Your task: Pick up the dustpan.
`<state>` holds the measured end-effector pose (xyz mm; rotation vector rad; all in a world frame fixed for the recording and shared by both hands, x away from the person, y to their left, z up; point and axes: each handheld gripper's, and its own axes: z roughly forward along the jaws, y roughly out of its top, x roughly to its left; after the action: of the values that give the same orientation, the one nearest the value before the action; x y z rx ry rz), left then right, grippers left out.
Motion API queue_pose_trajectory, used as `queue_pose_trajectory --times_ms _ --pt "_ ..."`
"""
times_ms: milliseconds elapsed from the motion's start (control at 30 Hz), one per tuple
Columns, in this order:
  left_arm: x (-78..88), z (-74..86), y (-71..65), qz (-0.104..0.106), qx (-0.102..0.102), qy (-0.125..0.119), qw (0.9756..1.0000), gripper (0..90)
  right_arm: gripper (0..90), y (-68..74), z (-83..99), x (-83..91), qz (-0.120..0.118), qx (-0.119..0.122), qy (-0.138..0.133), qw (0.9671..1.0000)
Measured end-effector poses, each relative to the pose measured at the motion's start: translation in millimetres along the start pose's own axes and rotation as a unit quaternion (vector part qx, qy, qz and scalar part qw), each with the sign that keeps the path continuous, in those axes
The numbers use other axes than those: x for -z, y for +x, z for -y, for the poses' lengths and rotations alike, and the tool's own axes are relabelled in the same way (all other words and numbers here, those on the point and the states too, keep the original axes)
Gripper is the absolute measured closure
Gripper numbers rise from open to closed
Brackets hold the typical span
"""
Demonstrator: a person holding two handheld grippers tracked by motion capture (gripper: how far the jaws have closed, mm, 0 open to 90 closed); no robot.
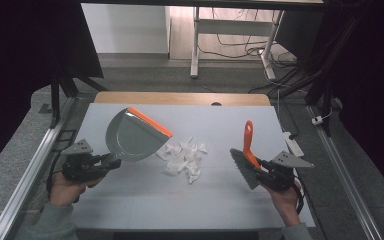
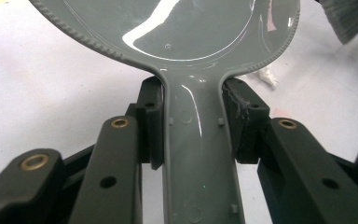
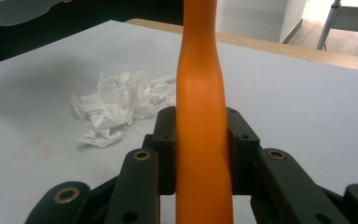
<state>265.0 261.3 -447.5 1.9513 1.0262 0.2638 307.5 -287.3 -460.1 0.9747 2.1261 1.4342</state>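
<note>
High view shows your left hand-held gripper [image 1: 111, 163] clamped on the handle of the grey plastic dustpan with an orange lip [image 1: 135, 135], its pan tilted up off the pale counter [image 1: 145, 200]. Your right hand-held gripper [image 1: 258, 167] grips the orange-handled brush with grey bristles [image 1: 245, 162], handle pointing away from you. A heap of crumpled white paper scraps [image 1: 184, 159] lies between them. In the left gripper view the pan's upper part is cut off; in the right gripper view the bristles are out of sight.
</note>
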Motion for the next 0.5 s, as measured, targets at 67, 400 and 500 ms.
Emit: queue_pose_trajectory --times_ms 67,400,500 --pt "-0.1 0.9 -0.3 0.003 0.0 0.004 1.0 61.6 69.6 0.9 0.3 -0.4 0.0 0.0 0.0 1.0" --pt "1.0 5.7 -6.7 0.027 -0.022 0.027 0.999 61.6 69.6 3.1 -2.6 -7.6 -0.004 0.003 0.004 1.0" --pt "2.4 8.4 -6.8 0.037 -0.025 0.028 0.9986 61.7 69.6 3.8 -5.1 -12.4 -0.007 0.005 0.004 1.0"
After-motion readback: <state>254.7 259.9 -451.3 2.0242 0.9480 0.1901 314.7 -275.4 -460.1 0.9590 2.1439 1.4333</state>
